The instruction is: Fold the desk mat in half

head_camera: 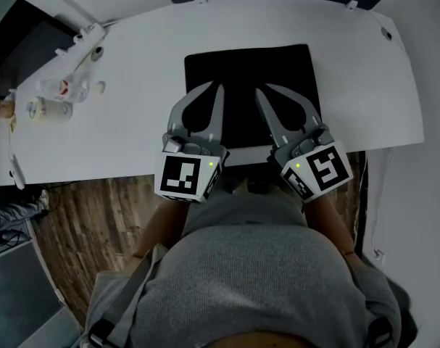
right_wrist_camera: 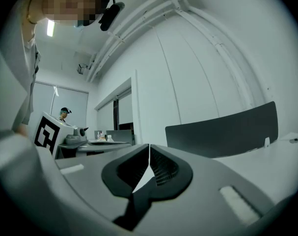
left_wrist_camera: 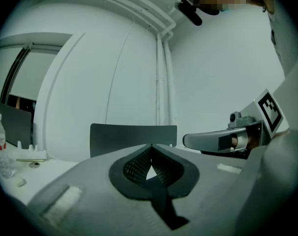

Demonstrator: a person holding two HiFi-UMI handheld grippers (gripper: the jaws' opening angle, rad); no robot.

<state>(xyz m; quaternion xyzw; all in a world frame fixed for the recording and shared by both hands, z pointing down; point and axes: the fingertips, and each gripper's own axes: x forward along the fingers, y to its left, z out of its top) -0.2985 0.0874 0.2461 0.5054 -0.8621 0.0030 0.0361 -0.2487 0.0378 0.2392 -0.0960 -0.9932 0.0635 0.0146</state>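
The black mat [head_camera: 248,64] lies flat on the white table [head_camera: 133,129], near its middle. Both tongs are over the mat's near half, side by side, pointing away from the person. The left tongs [head_camera: 214,87] are clenched on nothing, and so are the right tongs [head_camera: 262,90] (tips meeting, no mat between them). A clear bottle [head_camera: 51,109] sits far left.
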